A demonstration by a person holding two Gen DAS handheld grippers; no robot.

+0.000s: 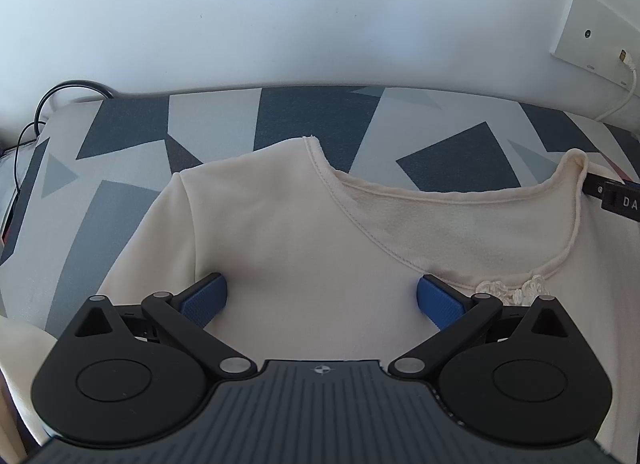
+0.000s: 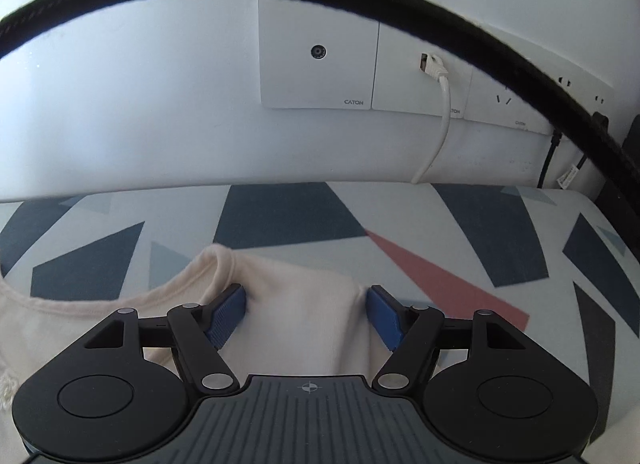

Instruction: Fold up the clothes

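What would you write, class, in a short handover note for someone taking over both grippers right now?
Left gripper: open, fingers either side of the cream top at its left shoulder.
Right gripper: open, straddling the right shoulder by the neckline.
The top lies face up on the patterned surface, neckline toward the wall.
Done: top laid out; no fold visible.
Left: close on both shoulders, then start folding.

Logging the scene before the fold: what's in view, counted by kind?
Garments: 1, cream top
Grippers: 2, left gripper and right gripper, both open over the top
Wall plates: 3, first, second, third
White cables: 1, cable
Total: 7
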